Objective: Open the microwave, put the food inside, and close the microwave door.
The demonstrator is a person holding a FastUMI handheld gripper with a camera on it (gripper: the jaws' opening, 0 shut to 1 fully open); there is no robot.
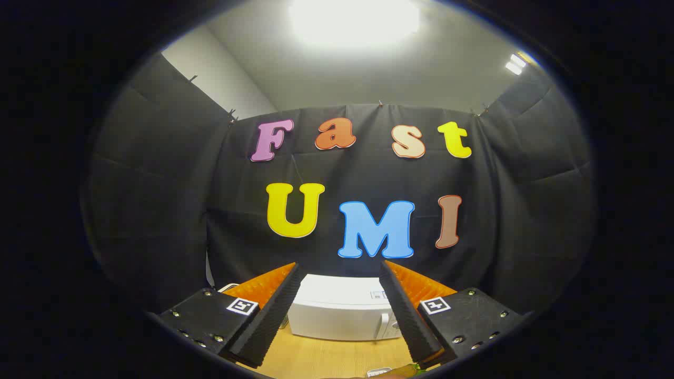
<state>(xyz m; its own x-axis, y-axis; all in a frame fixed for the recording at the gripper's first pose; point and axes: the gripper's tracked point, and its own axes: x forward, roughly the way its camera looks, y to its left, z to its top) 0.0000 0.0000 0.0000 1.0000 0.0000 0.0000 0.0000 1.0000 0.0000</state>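
Microwave (339, 310) sits white and boxy on the wooden surface (326, 358), far beyond the tool (339, 271), framed in the gap between its two fingers. Door looks closed, flush with the front face. A pale handle strip and what seems a control panel sit at the right end of the front, partly hidden by the right finger (408, 310). Small sticker on the top near the right rear corner, too small to make out.

Tool is spread wide, nothing between the fingers, nothing touched. Left finger (266, 316) and right finger angle inward toward the microwave top, ridged pads facing each other. Each finger base carries a square marker tag.

Tool is held high and tilted up: black cloth wall behind the microwave, pale ceiling (368, 79) above it with a bright light (353, 21) overhead and a smaller lamp (515, 64) to the far right.

Near edge of the surface, just under the right finger, a sliver of something orange and green (405, 371) and a small white item (378, 372) beside it; cannot tell what either is.
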